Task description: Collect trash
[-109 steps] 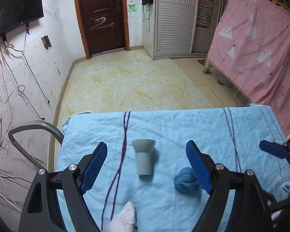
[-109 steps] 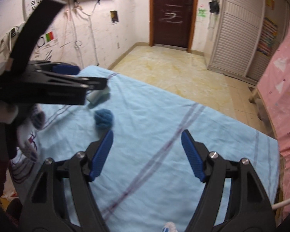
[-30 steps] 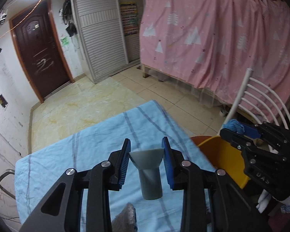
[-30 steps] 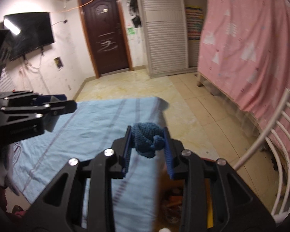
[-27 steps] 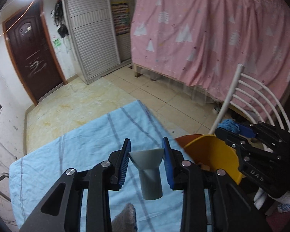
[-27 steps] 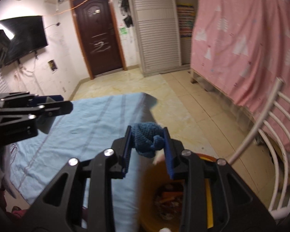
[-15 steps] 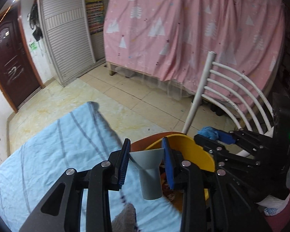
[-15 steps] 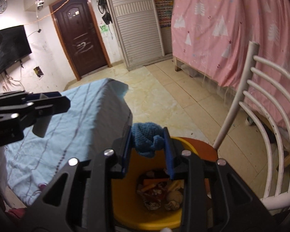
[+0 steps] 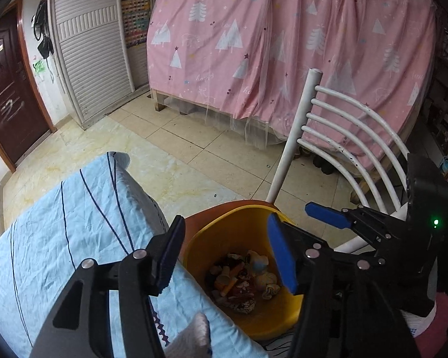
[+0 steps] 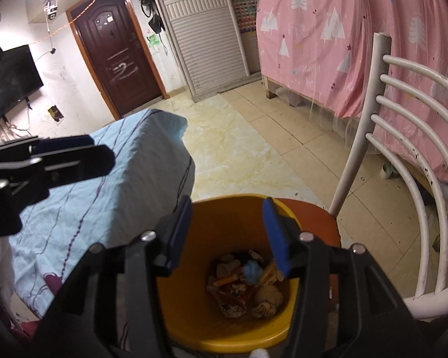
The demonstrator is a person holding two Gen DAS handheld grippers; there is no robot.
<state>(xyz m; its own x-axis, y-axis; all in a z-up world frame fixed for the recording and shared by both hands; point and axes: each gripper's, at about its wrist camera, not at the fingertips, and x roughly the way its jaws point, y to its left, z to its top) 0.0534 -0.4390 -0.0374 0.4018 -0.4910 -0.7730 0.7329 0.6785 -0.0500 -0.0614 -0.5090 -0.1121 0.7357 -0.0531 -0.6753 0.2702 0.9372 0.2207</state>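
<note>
A yellow trash bin point(image 9: 224, 232) point(image 10: 224, 214) stands on a red chair seat point(image 10: 313, 217) beside the bed. It holds mixed trash point(image 9: 242, 283). A blue yarn ball point(image 10: 251, 270) lies on the trash pile in the right wrist view. My left gripper point(image 9: 227, 256) is open and empty above the bin. My right gripper point(image 10: 228, 235) is open and empty above the bin; it also shows in the left wrist view point(image 9: 328, 217). I cannot make out the grey funnel-shaped piece in either view.
A bed with a light blue striped sheet point(image 9: 74, 217) point(image 10: 119, 161) lies left of the bin. A white chair back point(image 9: 343, 137) point(image 10: 409, 137) rises to the right. A pink curtain point(image 9: 283, 44) and tiled floor point(image 10: 254, 137) lie beyond.
Both grippers have opened over the bin. The grey funnel has left my left gripper and the blue yarn ball has left my right gripper and lies in the bin.
</note>
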